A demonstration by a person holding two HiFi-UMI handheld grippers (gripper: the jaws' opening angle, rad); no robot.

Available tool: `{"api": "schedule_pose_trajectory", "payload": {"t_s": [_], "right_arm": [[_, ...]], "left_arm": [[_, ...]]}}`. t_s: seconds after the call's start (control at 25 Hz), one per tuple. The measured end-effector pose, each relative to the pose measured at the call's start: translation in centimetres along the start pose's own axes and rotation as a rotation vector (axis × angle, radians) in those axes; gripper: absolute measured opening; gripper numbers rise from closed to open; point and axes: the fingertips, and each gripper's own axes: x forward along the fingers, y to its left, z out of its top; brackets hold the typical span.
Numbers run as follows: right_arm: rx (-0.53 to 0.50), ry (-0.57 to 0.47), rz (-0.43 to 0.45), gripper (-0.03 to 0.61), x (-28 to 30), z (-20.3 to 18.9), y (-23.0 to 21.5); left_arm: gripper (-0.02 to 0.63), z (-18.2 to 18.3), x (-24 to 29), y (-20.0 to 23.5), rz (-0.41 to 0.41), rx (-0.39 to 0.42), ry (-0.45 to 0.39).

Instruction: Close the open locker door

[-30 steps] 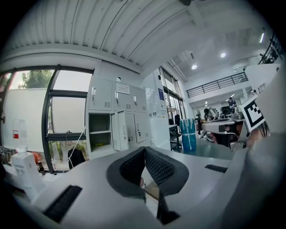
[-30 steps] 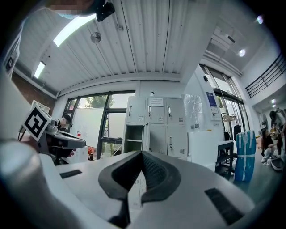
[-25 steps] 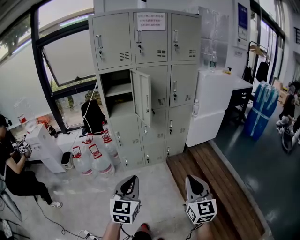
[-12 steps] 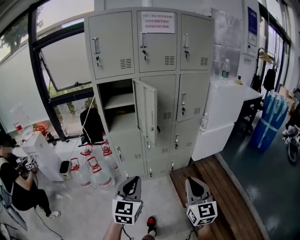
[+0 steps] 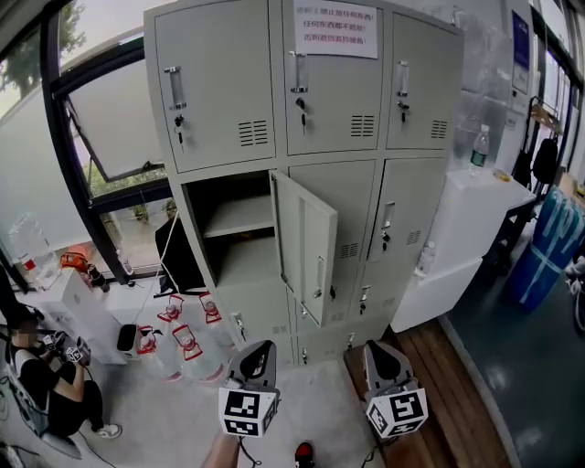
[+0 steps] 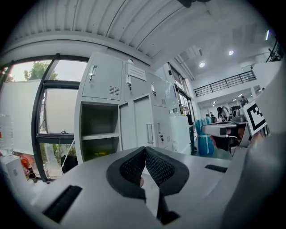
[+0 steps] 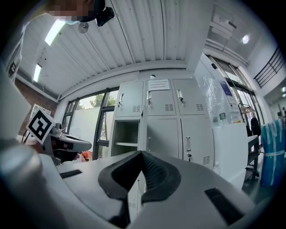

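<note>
Holds two grippers, left gripper (image 5: 255, 358) and right gripper (image 5: 381, 358), both pinched fully together on nothing, facing one open locker door (image 5: 306, 245) at 12 o'clock from the pair, well apart, on one grey locker cabinet (image 5: 219, 91).

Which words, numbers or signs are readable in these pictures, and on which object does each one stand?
Paper notice on the top middle locker door: three lines of red Chinese characters, too blurred to read.
Blue poster at the upper right: too small to read.
Bottle label: too small to read.
Square markers: patterns only, no letters.
</note>
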Motion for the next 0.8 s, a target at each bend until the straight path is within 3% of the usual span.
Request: {"api": "schedule_pose_trajectory", "payload": {"t_s": [0.44,0.8], "right_arm": [[0.015,-0.008,0.057,0.015,7.9,-0.5,-1.0],[0.053,-0.038,0.2,0.015,13.0,-0.5,-2.8]], "left_arm": [[0.021,0.0,6.2,3.6,0.0,-0.01,0.012],[0.021,0.4,8.9,5.5,0.13,-0.013,0.009]]}}
